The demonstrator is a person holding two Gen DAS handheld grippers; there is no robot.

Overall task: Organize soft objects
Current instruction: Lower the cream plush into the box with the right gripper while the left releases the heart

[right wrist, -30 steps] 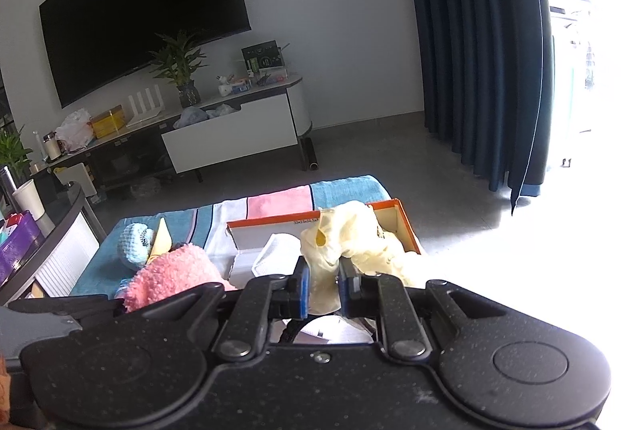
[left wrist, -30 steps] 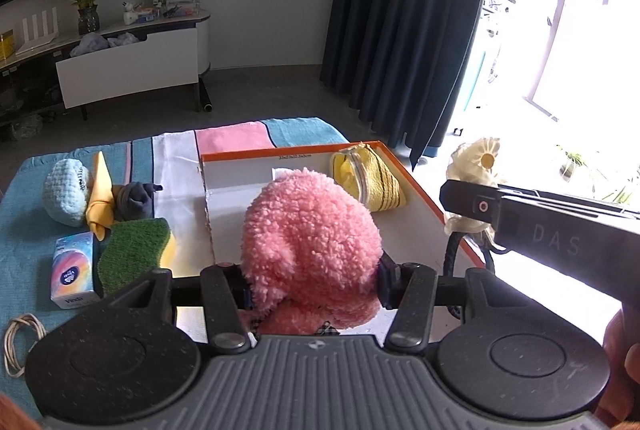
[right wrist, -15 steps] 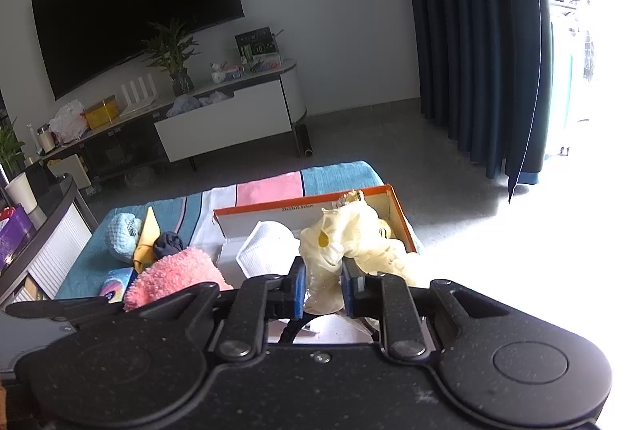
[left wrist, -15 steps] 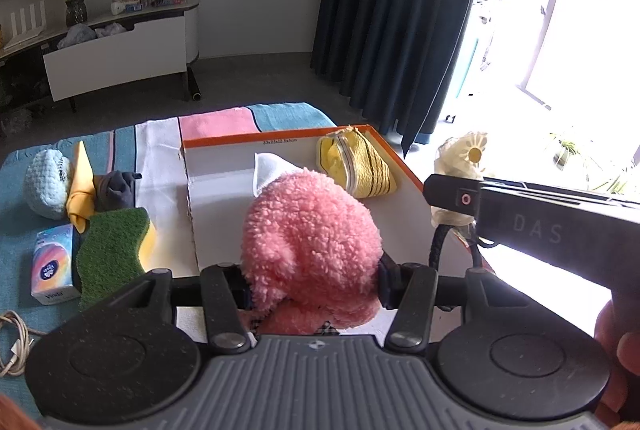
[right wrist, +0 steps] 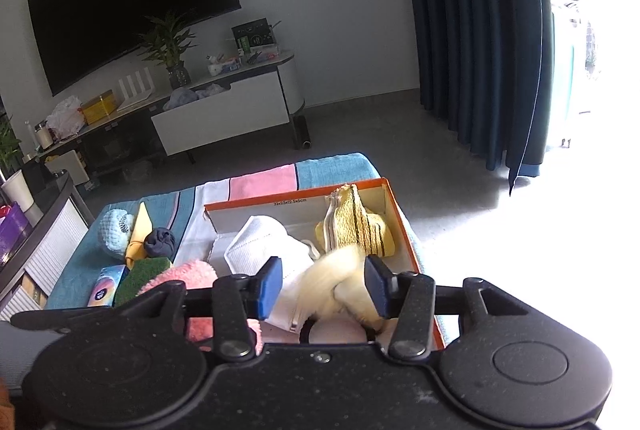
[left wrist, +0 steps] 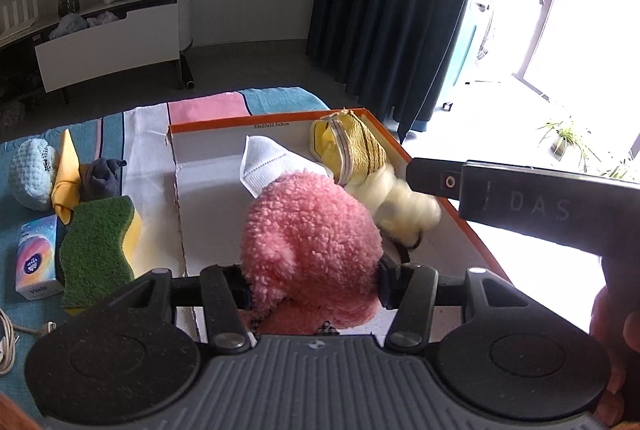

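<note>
Left of your left tool (left wrist: pixel 312 286), outside the box, a pale blue knitted toy (left wrist: pixel 30 176), a yellow cloth (left wrist: pixel 66 182), a dark sock bundle (left wrist: pixel 100 178), a green sponge (left wrist: pixel 98 246) and a tissue pack (left wrist: pixel 38 256) lie close together on the striped cloth of the tabletop (left wrist: pixel 152 134). Your left tool is clamped on the pink fluffy toy (left wrist: pixel 310 242), held above the near half of the orange-edged box (left wrist: pixel 404 146). In the box, ahead of that tool, lies a white face mask (left wrist: pixel 266 162); ahead and to its right a yellow striped pouch (left wrist: pixel 352 148) leans in the far right corner. The cream plush toy (left wrist: pixel 400 204) lies against the box's right wall, just right of the pink one. The box floor ahead and left of the pink toy is bare. Your right tool (right wrist: pixel 324 286) now stands wide, its blue pads either side of the cream toy; a second ago it pinched that toy, lifted above the box's right edge.
</note>
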